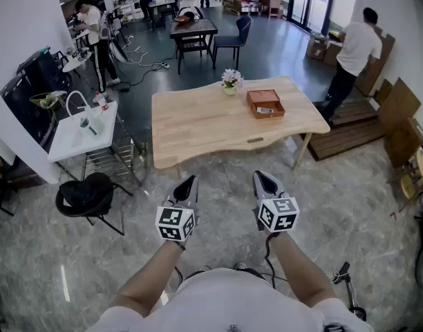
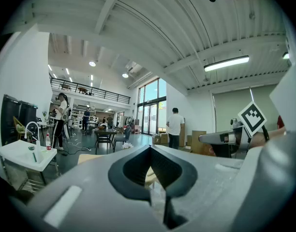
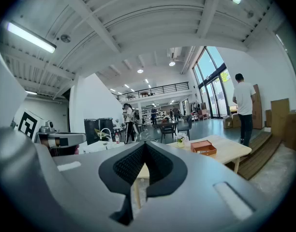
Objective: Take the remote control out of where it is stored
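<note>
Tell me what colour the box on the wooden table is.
The box is reddish-brown; the head view shows it best.

I can read no words, numbers or brands anywhere; my left cube and right cube bear only black-and-white square patterns.

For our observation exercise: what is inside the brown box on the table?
The open brown box holds one small pale flat item, likely the remote. Nothing covers it; markings unreadable.

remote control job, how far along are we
Nothing done yet. The open box sits untouched on the wooden table, something small and grey inside. The left gripper and right gripper are shut, empty, short of the table. Approach, grasp, lift-out all remain.
</note>
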The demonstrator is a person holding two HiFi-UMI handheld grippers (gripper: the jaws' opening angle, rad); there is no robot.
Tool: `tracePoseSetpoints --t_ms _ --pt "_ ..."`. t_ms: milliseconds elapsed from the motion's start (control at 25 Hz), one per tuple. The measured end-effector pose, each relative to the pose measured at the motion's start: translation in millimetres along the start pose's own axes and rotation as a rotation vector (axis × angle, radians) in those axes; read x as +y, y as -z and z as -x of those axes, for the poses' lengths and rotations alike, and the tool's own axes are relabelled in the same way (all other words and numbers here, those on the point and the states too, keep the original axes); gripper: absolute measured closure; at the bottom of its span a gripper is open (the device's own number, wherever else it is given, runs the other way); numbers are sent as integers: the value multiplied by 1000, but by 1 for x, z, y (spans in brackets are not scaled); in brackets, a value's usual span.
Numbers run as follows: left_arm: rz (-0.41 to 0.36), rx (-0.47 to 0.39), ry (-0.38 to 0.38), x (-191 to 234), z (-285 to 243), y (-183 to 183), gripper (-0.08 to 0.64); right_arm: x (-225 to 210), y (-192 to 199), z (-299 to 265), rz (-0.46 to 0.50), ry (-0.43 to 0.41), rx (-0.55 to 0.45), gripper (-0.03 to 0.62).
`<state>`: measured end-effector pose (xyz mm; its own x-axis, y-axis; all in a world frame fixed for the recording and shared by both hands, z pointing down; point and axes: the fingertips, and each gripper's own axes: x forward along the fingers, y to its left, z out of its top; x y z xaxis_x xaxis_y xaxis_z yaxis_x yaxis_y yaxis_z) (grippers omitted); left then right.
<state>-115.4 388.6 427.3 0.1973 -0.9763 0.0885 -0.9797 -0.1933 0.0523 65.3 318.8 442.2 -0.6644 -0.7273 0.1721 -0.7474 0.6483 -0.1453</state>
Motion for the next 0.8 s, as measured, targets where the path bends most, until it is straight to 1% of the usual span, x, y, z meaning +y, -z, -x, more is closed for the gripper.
tracePoseSetpoints --t_ms 160,440,800 --pt "5 -5 -2 9 2 0 560 7 2 -5 1 -3 4 568" --pt "19 -8 1 11 2 4 559 16 -3 -6 22 -21 -32 566" --pt "37 8 21 21 4 14 558 16 12 -9 -16 25 2 566"
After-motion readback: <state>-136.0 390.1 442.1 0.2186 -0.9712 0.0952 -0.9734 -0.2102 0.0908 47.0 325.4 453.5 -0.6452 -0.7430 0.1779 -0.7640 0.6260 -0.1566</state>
